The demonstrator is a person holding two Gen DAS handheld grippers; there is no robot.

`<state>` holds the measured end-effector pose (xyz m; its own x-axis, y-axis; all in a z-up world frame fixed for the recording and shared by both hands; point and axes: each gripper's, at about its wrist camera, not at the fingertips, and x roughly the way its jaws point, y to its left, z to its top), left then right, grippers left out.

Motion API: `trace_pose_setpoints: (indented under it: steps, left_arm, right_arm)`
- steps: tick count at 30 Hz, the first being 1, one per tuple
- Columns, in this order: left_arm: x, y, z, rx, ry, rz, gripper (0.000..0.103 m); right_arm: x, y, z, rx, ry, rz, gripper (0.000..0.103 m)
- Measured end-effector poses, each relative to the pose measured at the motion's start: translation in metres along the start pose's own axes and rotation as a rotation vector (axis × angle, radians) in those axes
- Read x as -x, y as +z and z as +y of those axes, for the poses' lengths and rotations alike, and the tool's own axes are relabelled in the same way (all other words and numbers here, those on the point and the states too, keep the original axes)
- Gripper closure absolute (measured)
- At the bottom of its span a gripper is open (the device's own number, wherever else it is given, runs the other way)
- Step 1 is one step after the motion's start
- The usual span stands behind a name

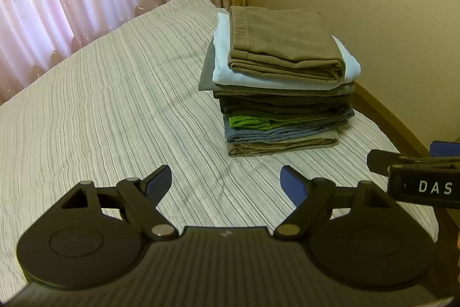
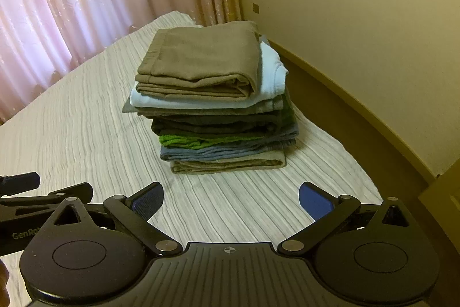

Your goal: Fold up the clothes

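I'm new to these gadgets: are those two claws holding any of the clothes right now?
No. The left gripper and right gripper are both open and empty above the striped bedspread, short of the stack of folded clothes.

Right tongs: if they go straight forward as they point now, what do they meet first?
Probably the stack of folded clothes, near its lower layers. The open right tongs have only striped bedcover before it; depth is unclear.

Bare striped grey-white bedsheet (image 1: 100, 105) lies open near and left; the tall stack of folded clothes (image 1: 281, 94) blocks far right.
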<state>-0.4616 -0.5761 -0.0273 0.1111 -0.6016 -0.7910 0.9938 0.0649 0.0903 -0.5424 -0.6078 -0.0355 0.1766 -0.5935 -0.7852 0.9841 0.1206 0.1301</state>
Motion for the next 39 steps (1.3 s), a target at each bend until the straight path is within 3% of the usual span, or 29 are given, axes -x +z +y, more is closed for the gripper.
trace_pose_setpoints:
  steps: [39]
  left_arm:
    - [-0.038, -0.005, -0.007, -0.028, 0.006, 0.061, 0.023]
  right_arm:
    - [-0.033, -0.009, -0.013, -0.021, -0.021, 0.088, 0.000]
